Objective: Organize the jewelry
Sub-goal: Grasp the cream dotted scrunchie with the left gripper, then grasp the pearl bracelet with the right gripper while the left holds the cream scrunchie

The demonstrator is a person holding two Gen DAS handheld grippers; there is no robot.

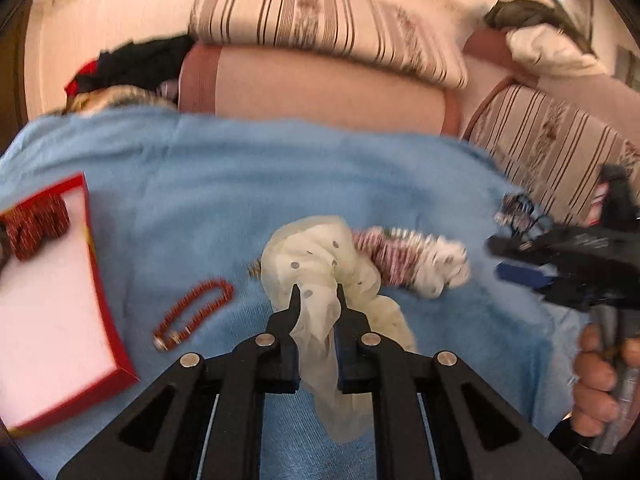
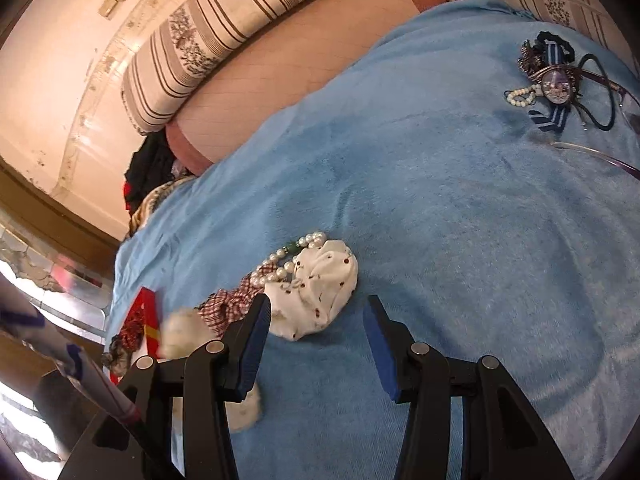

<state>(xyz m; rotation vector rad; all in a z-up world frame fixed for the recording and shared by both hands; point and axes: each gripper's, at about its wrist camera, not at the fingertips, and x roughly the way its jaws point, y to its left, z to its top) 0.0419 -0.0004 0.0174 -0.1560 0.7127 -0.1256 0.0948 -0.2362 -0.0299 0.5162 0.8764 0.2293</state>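
My left gripper (image 1: 318, 294) is shut on a cream dotted scrunchie (image 1: 320, 264) and holds it over the blue blanket (image 1: 280, 176). A red bead bracelet (image 1: 192, 312) lies to its left. A red box (image 1: 86, 276) with white lining holds a dark red scrunchie (image 1: 36, 224) at the far left. A checked scrunchie (image 1: 384, 252) and a white scrunchie (image 1: 440, 264) lie to the right. My right gripper (image 2: 318, 304) is open and empty above the blanket (image 2: 460, 220), next to the white scrunchie (image 2: 320, 292), a pearl necklace (image 2: 288, 254) and the checked scrunchie (image 2: 228, 306).
A pile of hair ties, a brooch, small pearls and glasses (image 2: 560, 80) lies at the blanket's far right. Striped cushions (image 1: 320, 20) and a sofa back (image 1: 312, 92) stand behind. The right gripper also shows in the left wrist view (image 1: 568, 256).
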